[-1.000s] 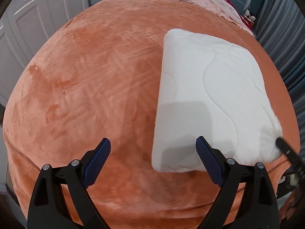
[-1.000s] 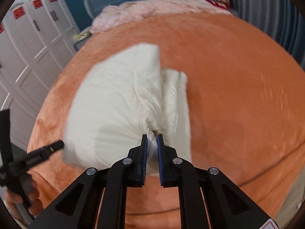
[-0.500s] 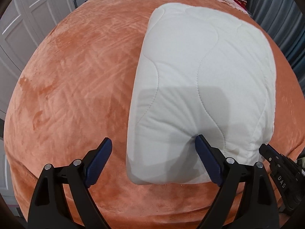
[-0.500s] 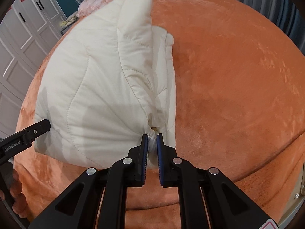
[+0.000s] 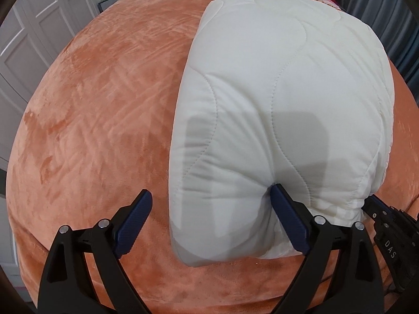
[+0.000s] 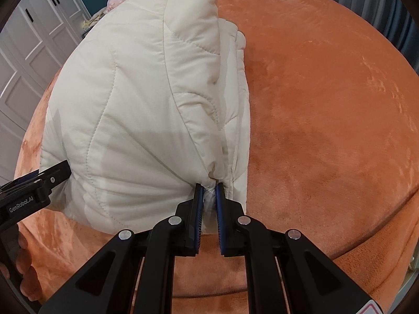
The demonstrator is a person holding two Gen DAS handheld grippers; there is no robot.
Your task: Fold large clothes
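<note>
Your right gripper (image 6: 208,192) has its jaws pinched nearly together on the near edge of the white quilted garment (image 6: 136,110); a small bunch of the fabric is caught between the blue pads, and the cloth puckers into gathers just above them. Your left gripper (image 5: 209,214) has its jaws spread wide. Its right-hand finger presses into the near edge of the garment and dents the padding, while the other finger hangs over bare blanket, clear of the cloth — nothing is gripped between the two.

The garment lies folded into a thick, puffy bundle on the bed, on the orange plush blanket (image 5: 99,110) that covers it. In your left wrist view it sits to the right of centre, with its near edge bulging toward the camera. In your right wrist view it fills the left half, with a raised fold running away from the jaws and thinner layers tucked along its right side.

Each gripper shows in the other's view: the right one at the garment's near right corner, the left one at its near left corner, where your fingers (image 6: 26,269) wrap the handle. White panelled cupboard doors (image 5: 28,36) stand past the bed's left side — grey curtains (image 5: 392,18) to the right.
</note>
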